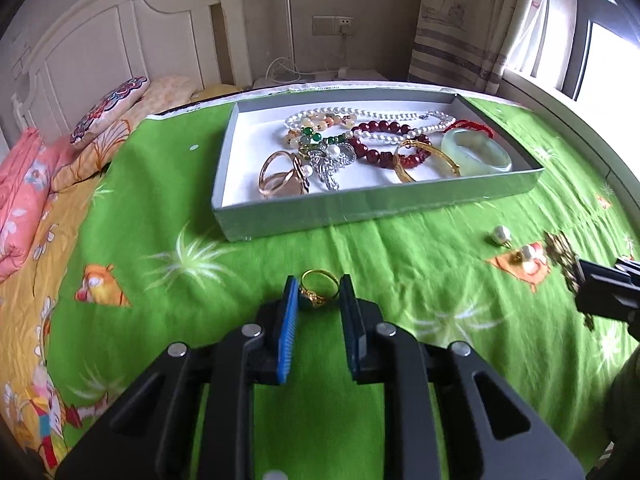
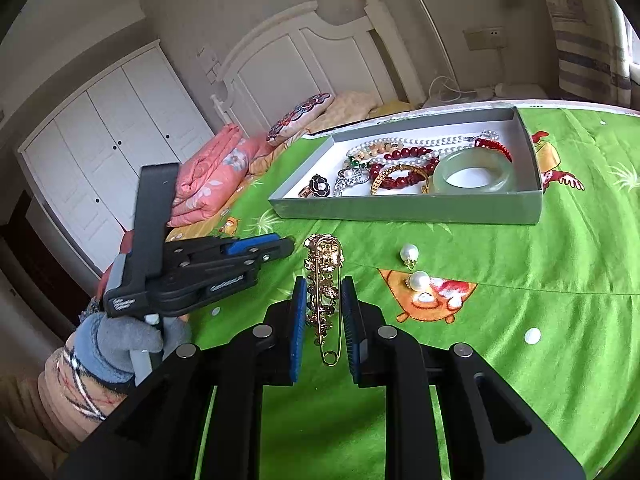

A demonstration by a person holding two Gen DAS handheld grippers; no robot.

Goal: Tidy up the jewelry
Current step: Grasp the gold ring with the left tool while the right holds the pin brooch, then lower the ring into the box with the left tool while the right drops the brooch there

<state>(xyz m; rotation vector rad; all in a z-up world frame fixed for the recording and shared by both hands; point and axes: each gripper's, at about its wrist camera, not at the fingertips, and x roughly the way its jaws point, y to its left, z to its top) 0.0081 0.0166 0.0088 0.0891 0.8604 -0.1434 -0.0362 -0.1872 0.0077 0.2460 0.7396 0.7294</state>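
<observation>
Straddling both targets: left gripper [image 1: 319, 294] is open around the gold ring [image 1: 319, 290] on the green bedspread [image 1: 400, 248], no contact visible. Right gripper [image 2: 323, 298] is open too, with the gold brooch pin [image 2: 326, 294] between its fingers, long axis parallel to them. Tray [image 1: 360, 208] lies ahead of both, well apart; each needs closing first.

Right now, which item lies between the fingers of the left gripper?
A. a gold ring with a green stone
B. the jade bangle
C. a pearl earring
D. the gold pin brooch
A: the gold ring sits on the green cloth between the open fingers of the left gripper.
</observation>
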